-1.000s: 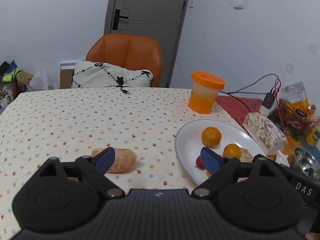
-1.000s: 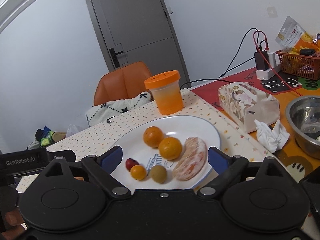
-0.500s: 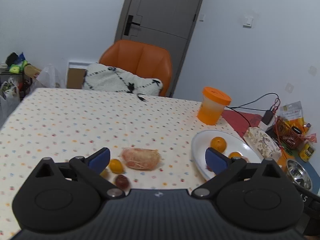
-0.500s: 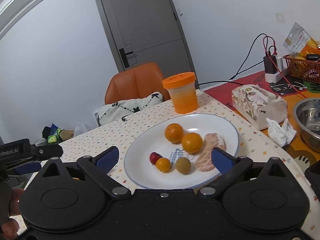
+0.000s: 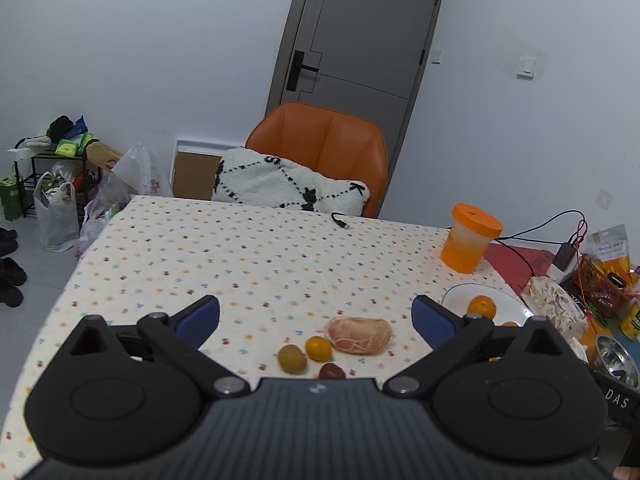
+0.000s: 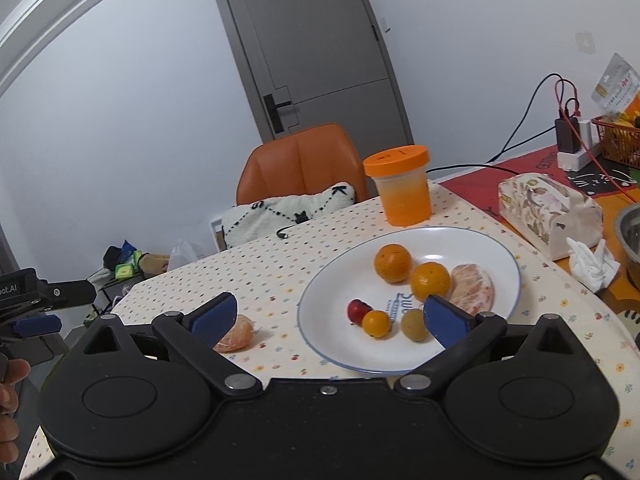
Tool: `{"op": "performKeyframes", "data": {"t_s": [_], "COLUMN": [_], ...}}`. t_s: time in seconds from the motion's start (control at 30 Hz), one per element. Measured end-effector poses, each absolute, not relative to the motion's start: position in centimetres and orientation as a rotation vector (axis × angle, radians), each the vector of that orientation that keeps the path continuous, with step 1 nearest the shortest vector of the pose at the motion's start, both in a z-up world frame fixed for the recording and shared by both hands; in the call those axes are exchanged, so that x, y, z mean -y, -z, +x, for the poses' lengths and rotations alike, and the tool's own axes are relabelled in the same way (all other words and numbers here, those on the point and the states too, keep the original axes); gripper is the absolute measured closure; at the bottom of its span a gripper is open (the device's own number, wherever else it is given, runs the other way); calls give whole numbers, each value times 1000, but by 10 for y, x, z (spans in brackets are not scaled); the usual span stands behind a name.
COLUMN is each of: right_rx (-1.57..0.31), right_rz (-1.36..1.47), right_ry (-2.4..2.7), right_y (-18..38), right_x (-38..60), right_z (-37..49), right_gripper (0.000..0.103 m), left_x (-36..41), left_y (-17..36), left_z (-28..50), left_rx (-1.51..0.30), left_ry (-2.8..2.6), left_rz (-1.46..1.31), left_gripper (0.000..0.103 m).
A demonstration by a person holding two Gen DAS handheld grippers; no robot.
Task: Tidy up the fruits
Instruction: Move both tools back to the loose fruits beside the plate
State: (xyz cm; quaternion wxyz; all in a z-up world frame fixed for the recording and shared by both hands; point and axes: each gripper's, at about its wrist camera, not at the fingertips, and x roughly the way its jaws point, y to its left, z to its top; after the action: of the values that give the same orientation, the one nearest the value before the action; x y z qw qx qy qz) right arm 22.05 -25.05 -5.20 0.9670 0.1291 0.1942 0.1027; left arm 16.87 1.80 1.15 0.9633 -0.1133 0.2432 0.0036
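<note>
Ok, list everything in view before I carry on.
plate: 1, white, blue rim, on tablecloth
oranges: 2, orange, on plate
peeled citrus pieces: 2, pinkish, one on plate, one on tablecloth
small plate fruits: 3, red, orange, green, front of plate
loose small fruits: 3, green, orange, dark red, beside loose piece
tub: 1, orange lid, behind plate
tissue box: 1, patterned, right of plate
chair: 1, orange, behind table, with white cushion
left claw: 1, open, facing loose fruits
right claw: 1, open, facing plate
</note>
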Motion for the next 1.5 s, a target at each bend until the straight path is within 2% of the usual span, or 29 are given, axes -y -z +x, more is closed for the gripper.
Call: {"op": "performKeyframes", "data": {"t_s": [0.4,0.67,1.13,1.3,1.5], "right_rx": [-405,-428,-476,-507,-544], "right_rz": [245,221,171,160,150], "right_ry": [-282,-326,-413,-453,-478], "right_y": [47,51,61,67,75], "right_x": [233,214,174,161,147], "right_z": [219,223,235,243,254], "right_gripper": [0,0,1,10,21], "left_x": [-43,-57,-70,-74,-79], "left_y": [-3,10,37,45,55], "left_z": [162,163,174,177,184], "left_rx": [-506,-523,-563,-580,-598], "left_ry": [-53,-51,-30,-26,-21], "left_rz": [-253,-291,-319,-328,-358], "left_gripper": [2,8,12,16,34]}}
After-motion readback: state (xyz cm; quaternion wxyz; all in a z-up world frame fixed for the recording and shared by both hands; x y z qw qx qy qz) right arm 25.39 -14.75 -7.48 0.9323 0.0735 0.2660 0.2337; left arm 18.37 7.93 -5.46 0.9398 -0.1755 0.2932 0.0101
